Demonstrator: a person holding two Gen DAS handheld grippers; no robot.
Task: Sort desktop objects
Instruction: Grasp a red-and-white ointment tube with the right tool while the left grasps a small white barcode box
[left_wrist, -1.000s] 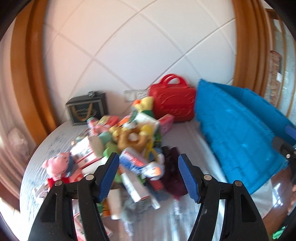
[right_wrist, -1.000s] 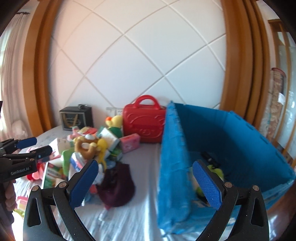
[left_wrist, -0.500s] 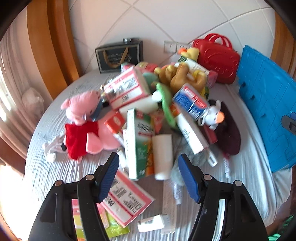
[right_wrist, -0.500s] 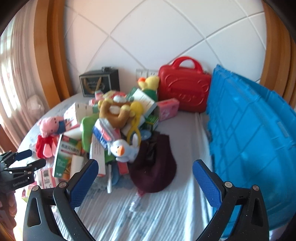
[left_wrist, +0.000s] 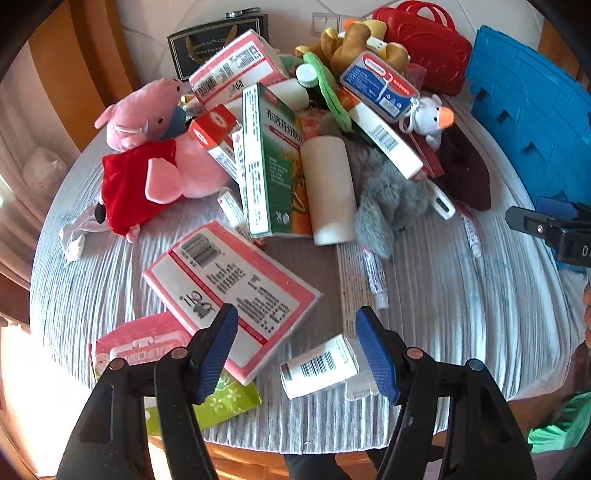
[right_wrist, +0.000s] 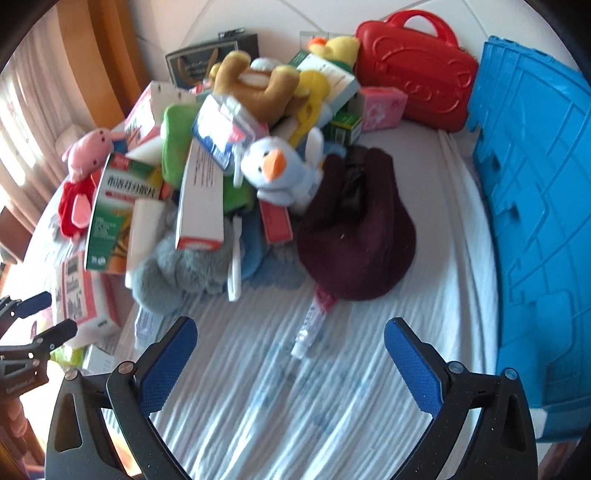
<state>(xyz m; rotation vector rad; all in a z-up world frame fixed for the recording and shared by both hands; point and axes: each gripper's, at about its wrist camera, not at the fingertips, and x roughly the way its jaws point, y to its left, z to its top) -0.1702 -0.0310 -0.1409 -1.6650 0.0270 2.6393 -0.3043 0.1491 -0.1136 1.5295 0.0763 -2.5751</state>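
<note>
A heap of toys and boxes covers the round table (left_wrist: 461, 332). My left gripper (left_wrist: 295, 347) is open and empty above a small white barcoded box (left_wrist: 319, 367), beside a pink-and-white box (left_wrist: 229, 291). A green medicine box (left_wrist: 273, 166), a white roll (left_wrist: 328, 188) and a pink pig plush (left_wrist: 147, 147) lie farther back. My right gripper (right_wrist: 290, 363) is open and empty above a thin tube (right_wrist: 312, 326), near a maroon cloth (right_wrist: 358, 229) and a white duck plush (right_wrist: 280, 170).
A blue crate (right_wrist: 535, 221) stands at the table's right side, also seen in the left wrist view (left_wrist: 535, 122). A red case (right_wrist: 417, 70) and a dark gift bag (left_wrist: 214, 48) stand at the back against the wall. The table's near edge is close below both grippers.
Both grippers have tilted down and moved closer to the table. The left now hangs over the near boxes, the right over the tube by the maroon cloth. Both stayed open.
</note>
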